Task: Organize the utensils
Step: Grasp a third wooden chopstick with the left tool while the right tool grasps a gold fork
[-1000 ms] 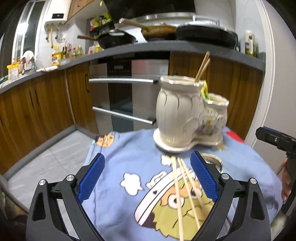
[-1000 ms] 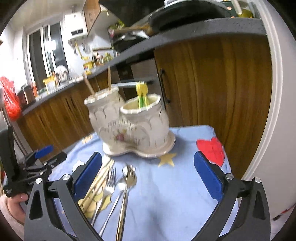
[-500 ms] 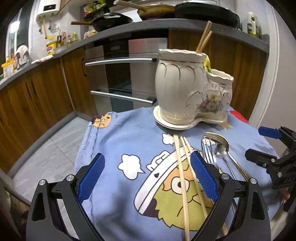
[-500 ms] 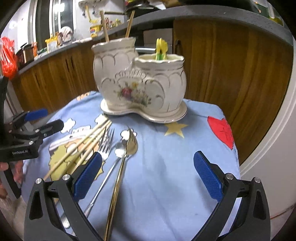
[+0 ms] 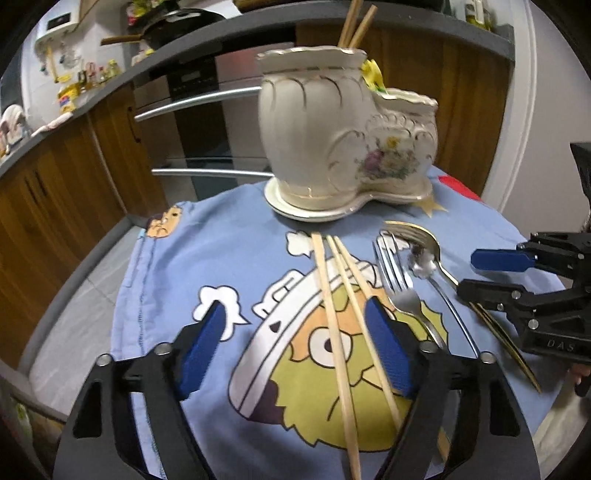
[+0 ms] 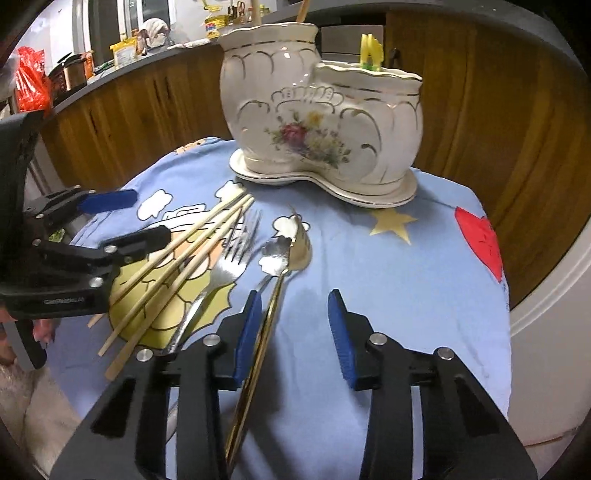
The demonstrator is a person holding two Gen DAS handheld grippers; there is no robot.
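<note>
Gold spoon (image 6: 258,325) lies lengthwise, bowl toward holder (image 6: 321,122).

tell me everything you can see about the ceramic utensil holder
The ceramic utensil holder is glossy cream with gold trim and a painted flower spray. It has two joined pots, one taller, on a shared saucer-like base, standing upright at the far side of the blue cartoon cloth. Wooden chopsticks stick out of the taller pot; something yellow pokes from the shorter. Neither tool touches it.
</note>
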